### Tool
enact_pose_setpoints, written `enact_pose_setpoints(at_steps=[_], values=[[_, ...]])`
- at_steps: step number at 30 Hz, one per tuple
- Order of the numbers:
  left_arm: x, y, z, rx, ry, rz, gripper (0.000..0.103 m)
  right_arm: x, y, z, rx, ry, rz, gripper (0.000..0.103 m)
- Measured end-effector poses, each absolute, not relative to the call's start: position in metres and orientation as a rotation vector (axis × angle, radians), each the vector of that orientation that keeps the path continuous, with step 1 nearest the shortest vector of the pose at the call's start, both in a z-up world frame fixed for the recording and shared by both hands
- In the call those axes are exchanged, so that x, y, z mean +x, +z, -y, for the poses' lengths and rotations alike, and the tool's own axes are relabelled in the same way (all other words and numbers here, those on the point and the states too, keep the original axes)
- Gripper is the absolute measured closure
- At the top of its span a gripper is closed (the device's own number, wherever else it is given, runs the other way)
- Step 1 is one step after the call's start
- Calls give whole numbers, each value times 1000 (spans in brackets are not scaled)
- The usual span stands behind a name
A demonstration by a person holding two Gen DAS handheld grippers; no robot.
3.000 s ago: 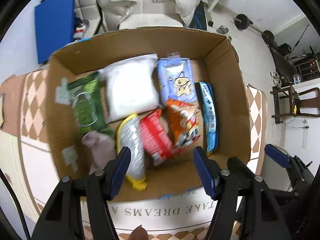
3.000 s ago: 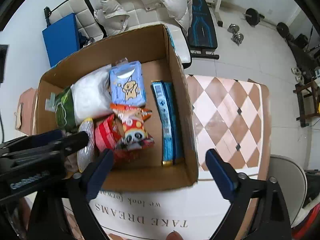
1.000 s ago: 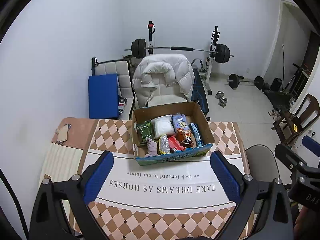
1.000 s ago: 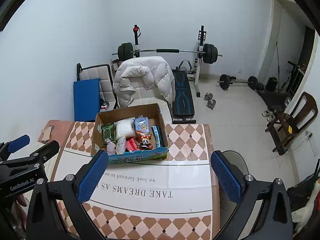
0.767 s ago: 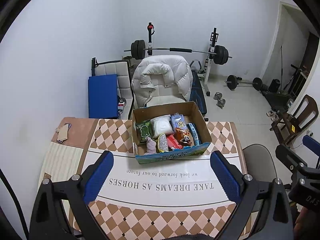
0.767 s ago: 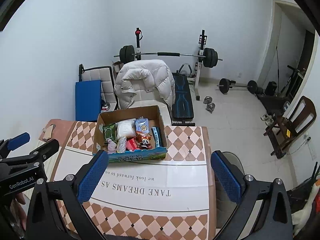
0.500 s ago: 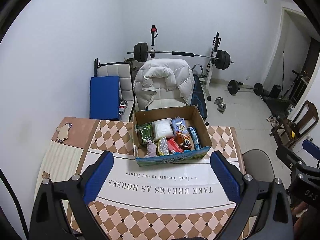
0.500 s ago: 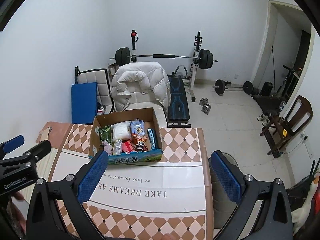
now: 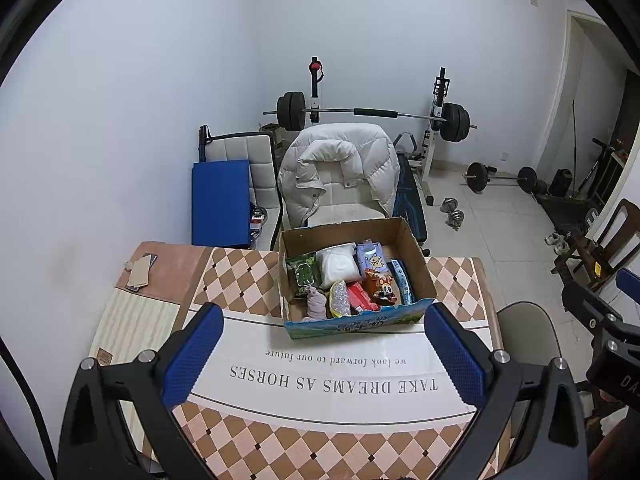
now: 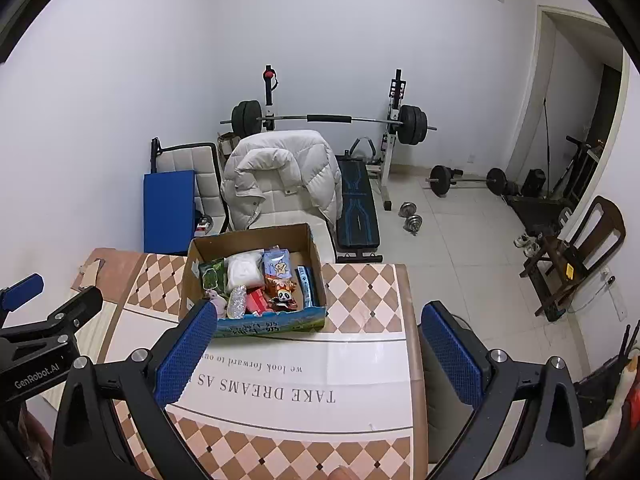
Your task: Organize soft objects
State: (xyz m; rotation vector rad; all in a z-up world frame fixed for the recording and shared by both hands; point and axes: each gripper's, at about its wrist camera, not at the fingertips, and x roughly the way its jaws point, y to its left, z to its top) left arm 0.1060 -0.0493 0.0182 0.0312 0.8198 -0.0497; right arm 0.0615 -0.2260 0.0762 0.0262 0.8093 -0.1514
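"TAKE DREAMS AS HORSES" reads on the checkered table (image 9: 248, 280) beneath the packet-filled cardboard box (image 9: 412, 256); left gripper (image 9: 324, 350) and right gripper (image 10: 316, 346) jaws wide, empty.

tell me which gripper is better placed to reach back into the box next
Left, marginally. The box sits centred between the open left gripper; in the right wrist view it lies off toward the left finger of the right gripper. Both are open, empty, pulled back.

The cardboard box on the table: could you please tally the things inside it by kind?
Sealed packets: 7, from the green packet to the blue strip packet.
Plush toys: 1, the grey plush.
Total: 8 in the cardboard box.
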Motion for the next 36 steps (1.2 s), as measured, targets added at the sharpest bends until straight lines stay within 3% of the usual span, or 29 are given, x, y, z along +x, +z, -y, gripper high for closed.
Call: enact_pose_setpoints(at_steps=[36], values=[[105, 22, 52, 34, -55, -823, 0, 60, 84, 223, 28, -142, -809, 0]])
